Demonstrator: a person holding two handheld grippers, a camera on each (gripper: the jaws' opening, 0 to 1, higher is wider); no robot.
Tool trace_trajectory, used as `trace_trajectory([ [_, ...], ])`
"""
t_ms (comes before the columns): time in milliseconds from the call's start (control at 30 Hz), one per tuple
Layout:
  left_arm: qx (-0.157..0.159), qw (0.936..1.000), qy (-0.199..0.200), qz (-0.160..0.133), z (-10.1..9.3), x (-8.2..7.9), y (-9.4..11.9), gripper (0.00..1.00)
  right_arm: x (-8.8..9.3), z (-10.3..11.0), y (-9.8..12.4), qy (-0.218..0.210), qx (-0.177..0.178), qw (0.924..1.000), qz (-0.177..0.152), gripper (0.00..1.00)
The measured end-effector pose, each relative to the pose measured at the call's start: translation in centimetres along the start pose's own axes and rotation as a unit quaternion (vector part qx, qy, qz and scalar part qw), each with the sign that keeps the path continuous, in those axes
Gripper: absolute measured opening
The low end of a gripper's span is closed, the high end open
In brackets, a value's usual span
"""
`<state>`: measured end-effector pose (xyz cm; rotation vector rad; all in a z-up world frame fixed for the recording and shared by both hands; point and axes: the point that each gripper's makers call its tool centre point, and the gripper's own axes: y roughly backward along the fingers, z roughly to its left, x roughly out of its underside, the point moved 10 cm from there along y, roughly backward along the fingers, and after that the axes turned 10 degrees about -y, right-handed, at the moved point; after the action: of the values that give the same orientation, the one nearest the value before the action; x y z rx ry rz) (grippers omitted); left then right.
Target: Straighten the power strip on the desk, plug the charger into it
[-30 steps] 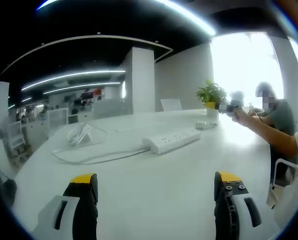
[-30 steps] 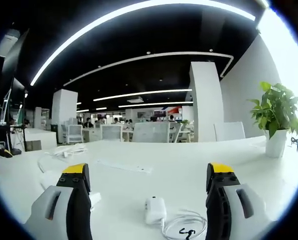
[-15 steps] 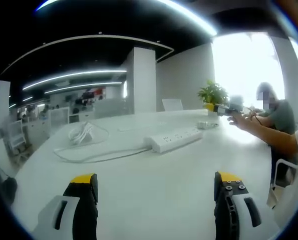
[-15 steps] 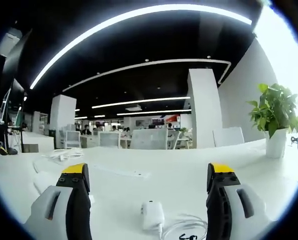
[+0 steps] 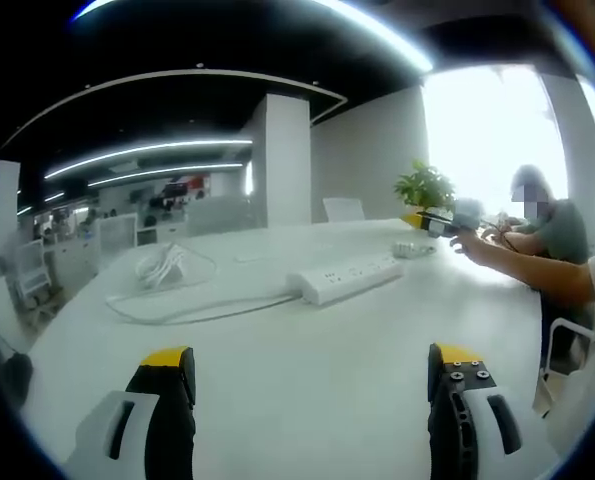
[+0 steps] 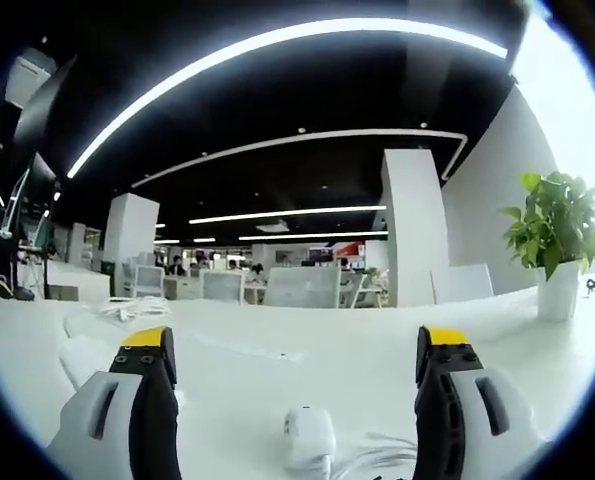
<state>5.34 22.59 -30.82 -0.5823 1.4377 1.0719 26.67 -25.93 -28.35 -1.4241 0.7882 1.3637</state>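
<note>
White desk holds the strip, lying slanted. Left gripper is open, far from it. Right gripper is open above the charger.

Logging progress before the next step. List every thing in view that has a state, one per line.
Power strip: lying askew on the desk, nothing plugged in, not straightened yet.
Power strip cord: loose on the desk, running to a coil.
Charger: unplugged, lying on the desk between the open jaws.
Left tongs: open, empty.
Right tongs: open, empty.
</note>
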Motion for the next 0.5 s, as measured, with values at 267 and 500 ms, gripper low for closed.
trace_trajectory([
  [267,0.000,1.0000,0.000,-0.001,0.0,0.0,0.1,0.99,0.9,-0.1,-0.3,0.010,0.005,0.9999,0.009,0.95],
  [500,-0.002,1.0000,0.001,-0.001,0.1,0.1,0.2,0.99,1.9,-0.5,-0.3,0.003,0.006,0.9996,0.027,0.94],
])
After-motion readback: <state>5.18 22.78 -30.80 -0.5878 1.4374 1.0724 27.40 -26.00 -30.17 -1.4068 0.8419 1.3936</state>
